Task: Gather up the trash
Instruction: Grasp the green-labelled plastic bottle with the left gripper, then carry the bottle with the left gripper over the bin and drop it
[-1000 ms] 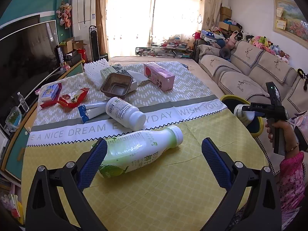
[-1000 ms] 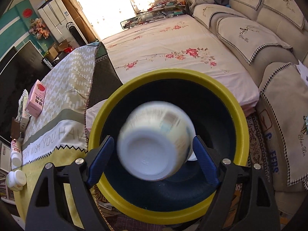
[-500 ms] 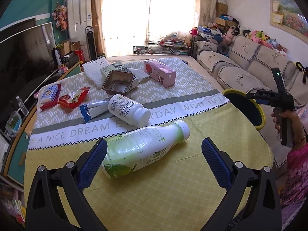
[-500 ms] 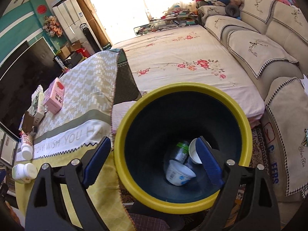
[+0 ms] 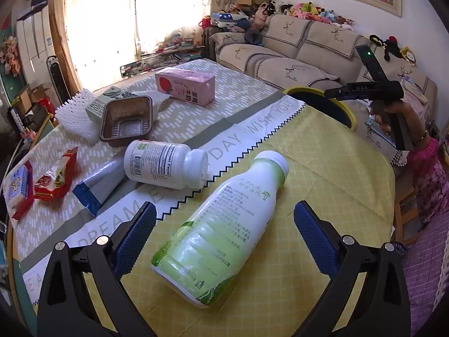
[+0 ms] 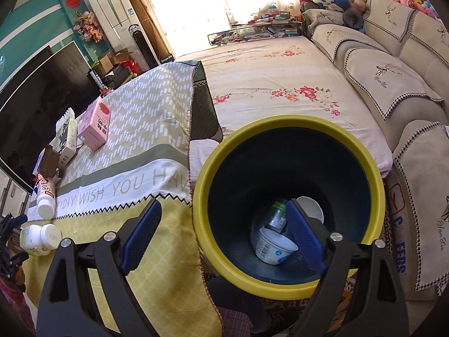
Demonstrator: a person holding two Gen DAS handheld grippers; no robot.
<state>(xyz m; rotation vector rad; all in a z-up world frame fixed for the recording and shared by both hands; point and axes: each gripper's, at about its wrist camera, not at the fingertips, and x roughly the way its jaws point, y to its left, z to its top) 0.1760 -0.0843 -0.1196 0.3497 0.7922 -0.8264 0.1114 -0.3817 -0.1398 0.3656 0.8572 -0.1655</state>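
Observation:
A green-and-white drink bottle (image 5: 224, 224) lies on its side on the yellow tablecloth, between the wide-open fingers of my left gripper (image 5: 224, 233), which is not touching it. A white pill bottle (image 5: 165, 165) lies just beyond. My right gripper (image 6: 224, 233) is open and empty above the yellow-rimmed bin (image 6: 373, 168) beside the table. A white cup (image 6: 273, 248), a small bottle (image 6: 276, 216) and a white bowl (image 6: 310, 207) lie at the bin's bottom. The bin (image 5: 317, 91) and the right gripper (image 5: 364, 87) also show in the left wrist view.
On the table (image 5: 322, 151) lie a pink carton (image 5: 185, 85), a brown tray (image 5: 126, 120), a white foam sheet (image 5: 70, 112), a blue-ended tube (image 5: 98, 185) and red snack wrappers (image 5: 56, 177). A sofa (image 6: 393, 70) and a flowered cloth surface (image 6: 266, 78) stand beyond the bin.
The right gripper has let go of the white cup, which fell into the bin, and pulled back. The left gripper moved closer to the green bottle.

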